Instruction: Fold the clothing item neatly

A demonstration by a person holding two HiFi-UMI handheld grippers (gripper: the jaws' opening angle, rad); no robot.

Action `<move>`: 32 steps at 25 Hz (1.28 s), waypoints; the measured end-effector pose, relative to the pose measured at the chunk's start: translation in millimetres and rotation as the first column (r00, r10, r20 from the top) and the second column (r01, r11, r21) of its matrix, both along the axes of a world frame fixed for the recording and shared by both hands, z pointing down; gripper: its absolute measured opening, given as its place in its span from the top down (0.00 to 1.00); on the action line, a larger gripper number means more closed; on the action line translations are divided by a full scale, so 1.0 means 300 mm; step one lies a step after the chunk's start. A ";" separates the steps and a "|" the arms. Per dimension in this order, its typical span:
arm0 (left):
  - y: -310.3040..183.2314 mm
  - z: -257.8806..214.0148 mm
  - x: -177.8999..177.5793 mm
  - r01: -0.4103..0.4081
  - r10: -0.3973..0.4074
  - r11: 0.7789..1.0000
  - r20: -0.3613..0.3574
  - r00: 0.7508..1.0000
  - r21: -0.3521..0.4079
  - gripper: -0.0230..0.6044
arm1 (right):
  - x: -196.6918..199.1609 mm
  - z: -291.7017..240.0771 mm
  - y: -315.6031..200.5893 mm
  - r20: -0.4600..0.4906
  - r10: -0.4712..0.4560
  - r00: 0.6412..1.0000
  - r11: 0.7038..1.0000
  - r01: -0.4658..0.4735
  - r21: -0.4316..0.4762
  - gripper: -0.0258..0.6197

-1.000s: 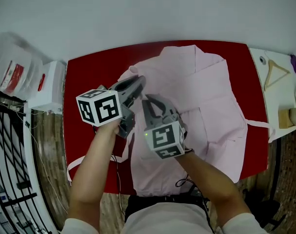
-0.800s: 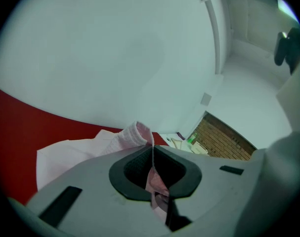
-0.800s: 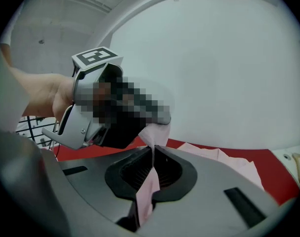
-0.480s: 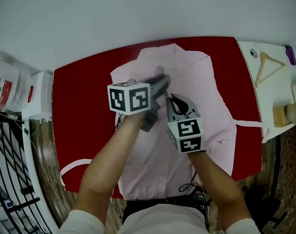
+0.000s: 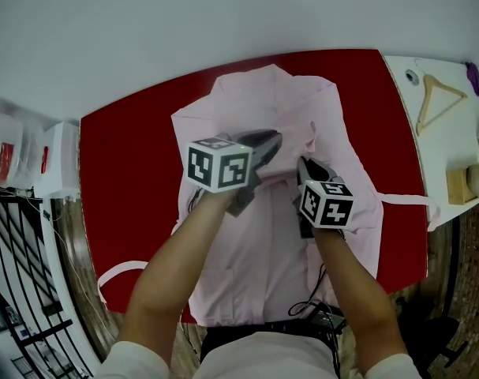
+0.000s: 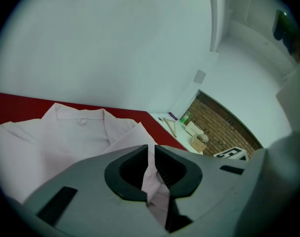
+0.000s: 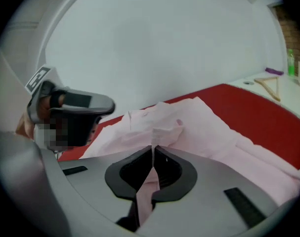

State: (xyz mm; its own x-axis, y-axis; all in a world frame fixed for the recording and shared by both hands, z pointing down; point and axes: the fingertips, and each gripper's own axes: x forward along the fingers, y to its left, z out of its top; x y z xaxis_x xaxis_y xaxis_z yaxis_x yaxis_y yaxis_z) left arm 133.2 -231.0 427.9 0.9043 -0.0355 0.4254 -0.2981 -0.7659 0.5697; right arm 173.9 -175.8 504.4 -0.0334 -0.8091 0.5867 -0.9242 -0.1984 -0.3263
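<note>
A pale pink garment [image 5: 247,101] lies spread on the red table [image 5: 129,148], collar at the far end. My left gripper [image 5: 277,138] hovers over its middle, shut on a fold of the pink cloth, which shows pinched between the jaws in the left gripper view [image 6: 150,149]. Just to its right, my right gripper [image 5: 303,163] is likewise shut on a pink fold [image 7: 152,149]. The garment [image 7: 199,122] stretches ahead of it, with the left gripper [image 7: 70,107] at the picture's left. The two grippers stand close together, tips nearly side by side.
A white side table [image 5: 448,144] at the right carries a wooden hanger [image 5: 438,105] and small items. A white box [image 5: 54,160] and a black metal rack [image 5: 18,267] stand at the left. Thin pink ties [image 5: 117,271] trail off the garment's sides.
Both grippers have moved to the right and lower over the garment, still pinching cloth. The right gripper has rolled and now sits right of the left one, not below it.
</note>
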 end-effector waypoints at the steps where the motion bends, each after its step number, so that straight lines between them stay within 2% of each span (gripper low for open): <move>1: 0.002 0.009 -0.042 -0.002 0.002 1.000 0.013 1.000 0.004 0.93 | 0.009 0.026 0.010 0.029 0.023 0.999 1.000 -0.022 -0.020 0.93; 3: -0.006 0.041 -0.148 0.012 -0.012 1.000 0.057 0.998 0.013 0.93 | 0.017 0.063 0.027 0.063 0.049 0.997 0.998 -0.046 -0.049 0.93; 5: -0.033 0.101 -0.275 0.057 -0.059 0.998 0.131 0.990 0.020 0.93 | 0.013 0.083 0.035 0.074 0.046 0.996 0.997 -0.041 -0.066 0.93; 8: -0.094 0.205 -0.473 0.168 -0.166 0.986 0.250 0.954 0.016 0.93 | 0.003 0.100 0.048 0.085 -0.004 0.996 0.996 0.011 -0.085 0.92; 10: -0.126 0.256 -0.584 0.235 -0.225 0.972 0.305 0.925 0.004 0.93 | 0.006 0.099 0.068 0.089 -0.037 0.995 0.994 0.046 -0.095 0.92; 12: -0.149 0.291 -0.664 0.272 -0.255 0.962 0.344 0.904 -0.002 0.93 | 0.019 0.082 0.092 0.081 -0.062 0.995 0.993 0.070 -0.100 0.84; 15: -0.163 0.324 -0.722 0.270 -0.249 0.963 0.380 0.891 -0.003 0.93 | 0.047 0.029 0.122 0.047 -0.092 0.995 0.991 0.096 -0.094 0.81; 19: -0.183 0.304 -0.709 0.236 -0.232 0.971 0.387 0.892 0.038 0.93 | 0.101 -0.092 0.113 -0.041 -0.089 0.995 0.995 0.088 -0.036 0.81; 21: -0.199 0.263 -0.657 0.197 -0.209 0.978 0.363 0.908 0.070 0.93 | 0.106 -0.146 0.081 -0.083 -0.090 0.993 0.996 0.091 0.003 0.82; 23: -0.206 0.217 -0.574 0.127 -0.157 0.986 0.339 0.928 0.109 0.93 | 0.076 -0.163 0.031 -0.114 -0.138 0.984 0.990 0.141 0.018 0.82; 25: -0.207 0.188 -0.480 0.050 -0.096 0.988 0.333 0.938 0.145 0.93 | 0.043 -0.140 -0.027 -0.153 -0.203 0.967 0.979 0.205 0.000 0.82; 27: -0.216 0.191 -0.403 -0.004 -0.056 0.986 0.352 0.935 0.168 0.93 | 0.053 -0.097 -0.085 -0.214 -0.231 0.949 0.973 0.227 -0.043 0.82; 29: -0.234 0.222 -0.359 -0.024 -0.043 0.985 0.380 0.924 0.170 0.93 | 0.100 -0.053 -0.127 -0.262 -0.220 0.940 0.975 0.202 -0.095 0.82; 32: -0.255 0.278 -0.344 -0.006 -0.051 0.990 0.399 0.916 0.139 0.93 | 0.153 0.001 -0.153 -0.239 -0.204 0.949 0.973 0.171 -0.153 0.82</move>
State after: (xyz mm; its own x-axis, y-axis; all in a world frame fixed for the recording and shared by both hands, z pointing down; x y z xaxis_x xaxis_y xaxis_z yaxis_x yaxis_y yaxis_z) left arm 29.9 -307.4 511.2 0.6572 -0.1363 0.7413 -0.4977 -0.8171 0.2910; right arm 219.7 -221.8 504.7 -0.0150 -0.7197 0.6941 -0.9974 -0.0383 -0.0613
